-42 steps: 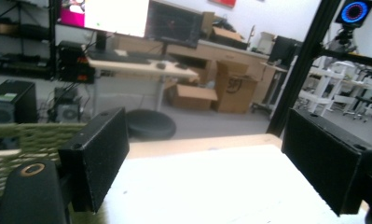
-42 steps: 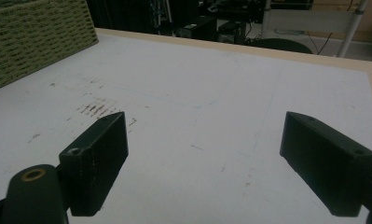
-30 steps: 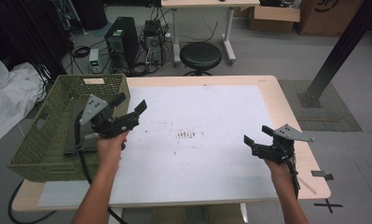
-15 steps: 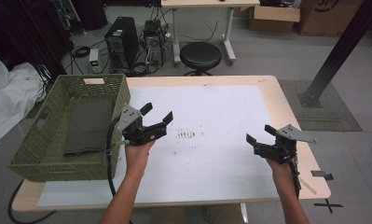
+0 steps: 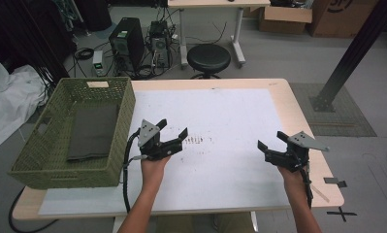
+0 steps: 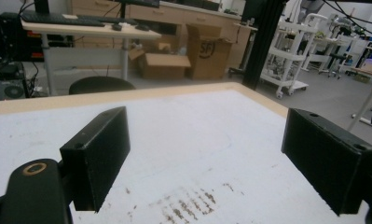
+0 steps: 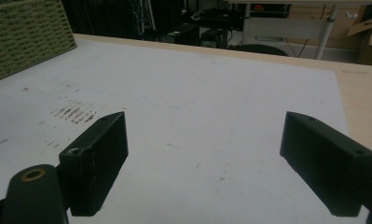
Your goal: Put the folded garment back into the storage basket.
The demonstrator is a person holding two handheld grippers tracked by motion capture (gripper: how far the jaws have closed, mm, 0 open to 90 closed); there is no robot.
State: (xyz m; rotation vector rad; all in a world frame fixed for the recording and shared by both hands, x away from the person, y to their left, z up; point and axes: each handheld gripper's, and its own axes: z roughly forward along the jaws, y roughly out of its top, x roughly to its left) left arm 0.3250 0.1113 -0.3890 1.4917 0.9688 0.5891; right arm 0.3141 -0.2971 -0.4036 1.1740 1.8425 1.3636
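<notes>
The dark folded thing (image 5: 91, 131) in the green basket (image 5: 28, 162) is too flat and dim to tell what it is. In the right gripper view the picture's top left corner cuts the basket, leaving one woven wall. In the left gripper view the picture's lower edge cuts the brown marks (image 6: 188, 205) on the tabletop (image 6: 183, 126).

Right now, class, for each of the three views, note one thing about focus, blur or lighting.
High view: even overhead light, soft shadows; basket and both hand-held grippers, left and right, fairly sharp. Left gripper view: its near jaws are soft, the boxes behind clearer. Right gripper view: dim background beyond the table, jaws slightly blurred, sheet evenly lit.
</notes>
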